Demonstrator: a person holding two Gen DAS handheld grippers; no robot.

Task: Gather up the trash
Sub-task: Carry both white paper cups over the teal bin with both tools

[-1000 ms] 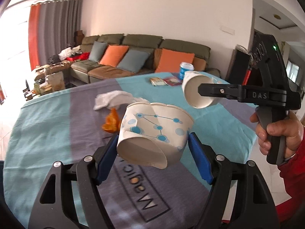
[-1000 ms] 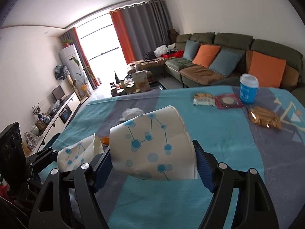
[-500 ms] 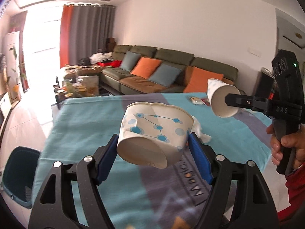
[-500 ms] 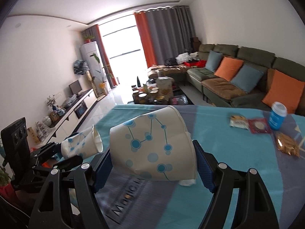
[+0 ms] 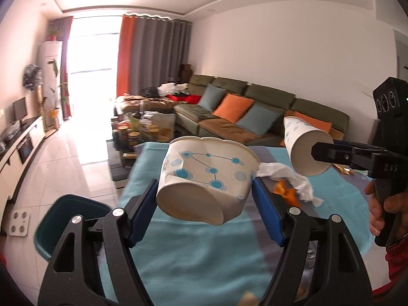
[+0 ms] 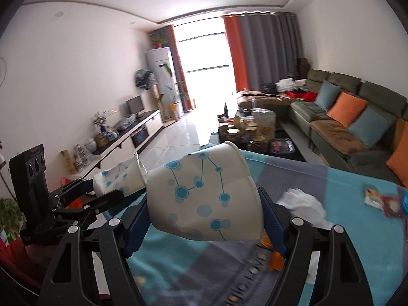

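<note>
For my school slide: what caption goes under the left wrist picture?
Left tool carries a squashed paper cup toward the dark bin, right tool holding another cup.

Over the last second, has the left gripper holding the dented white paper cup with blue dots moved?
Yes. The left gripper, shut on the dented white paper cup, swung left: the green sofa slid right in its view, and the dark teal bin appeared.

Open floor [image 5: 63, 158] lies clear left of the table [image 5: 193, 250]. A dark bin [image 5: 51, 219] stands open-topped at the table's near-left corner. Crumpled tissue [image 5: 285, 176] and an orange scrap [image 5: 285, 191] occupy the cloth ahead. Cluttered coffee table [image 6: 252, 132] blocks passage beyond the far edge.
</note>
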